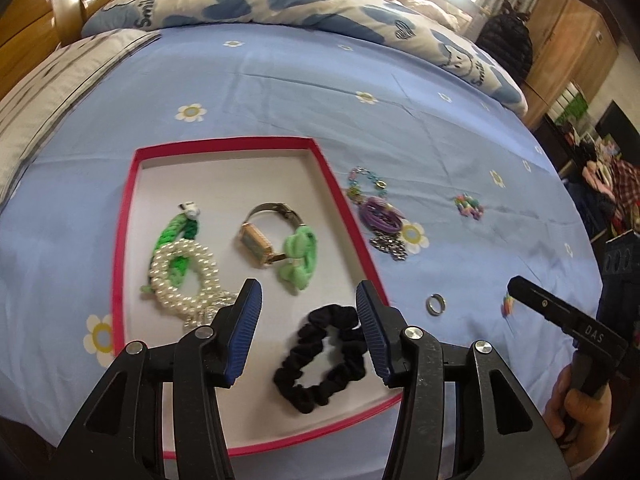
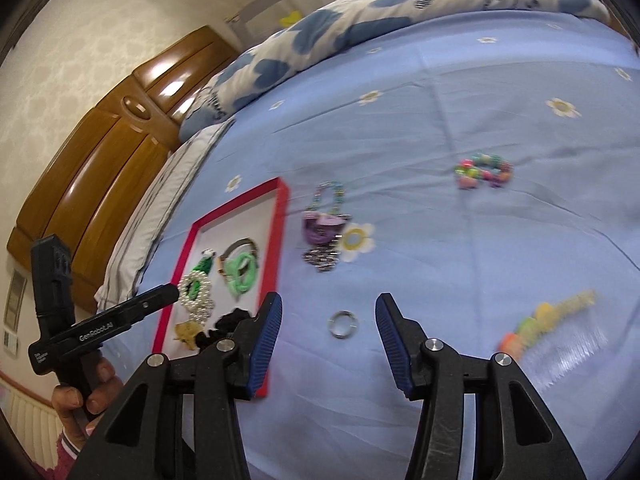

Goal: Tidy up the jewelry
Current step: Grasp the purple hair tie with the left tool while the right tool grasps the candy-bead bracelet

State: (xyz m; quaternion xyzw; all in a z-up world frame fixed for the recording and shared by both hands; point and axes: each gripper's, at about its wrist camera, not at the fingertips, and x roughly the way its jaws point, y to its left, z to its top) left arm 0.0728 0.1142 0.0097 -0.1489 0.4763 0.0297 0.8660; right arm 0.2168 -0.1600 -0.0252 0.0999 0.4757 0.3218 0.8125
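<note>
While the left gripper (image 1: 309, 322) gaped empty over the black scrunchie (image 1: 320, 360) in the red tray (image 1: 124, 240), the right gripper (image 2: 326, 338), spread wide and empty, framed the ring (image 2: 342, 324) at lower centre; closing on it might snag the bedsheet (image 2: 440, 140).

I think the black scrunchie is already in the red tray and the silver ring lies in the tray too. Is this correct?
Partly. The black scrunchie is in the red tray, but the silver ring lies outside it on the blue bedsheet, as the right wrist view shows.
</note>
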